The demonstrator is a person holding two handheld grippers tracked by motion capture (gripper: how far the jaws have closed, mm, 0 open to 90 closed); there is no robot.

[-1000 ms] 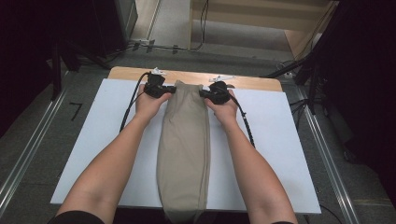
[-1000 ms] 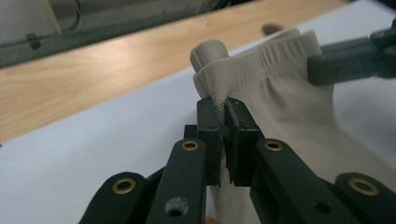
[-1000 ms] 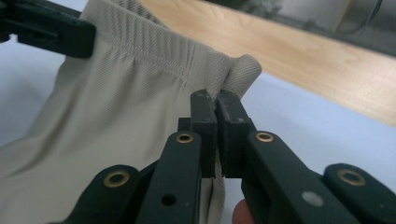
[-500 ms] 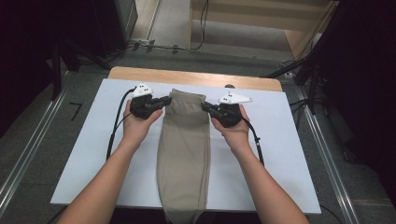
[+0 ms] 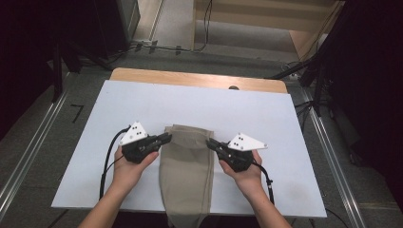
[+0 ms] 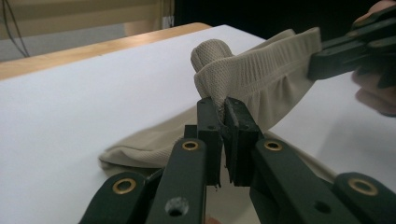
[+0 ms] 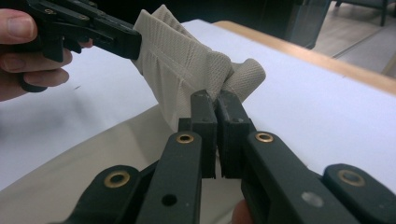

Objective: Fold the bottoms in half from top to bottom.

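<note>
I count one beige garment (image 5: 186,168) on one white counter (image 5: 199,102). I have two grippers on it, the left gripper (image 5: 166,138) and the right gripper (image 5: 210,143), with two hands, one holding each.

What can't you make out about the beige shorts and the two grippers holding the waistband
- Beige shorts: the leg end is cut off by the bottom edge of the high view.
- Waistband: the strip pinched by the left gripper is hidden between its jaws in the left gripper view.
- Likewise at the right gripper in the right gripper view.
- Table: a small dark thing on its far edge is too small to identify.
</note>
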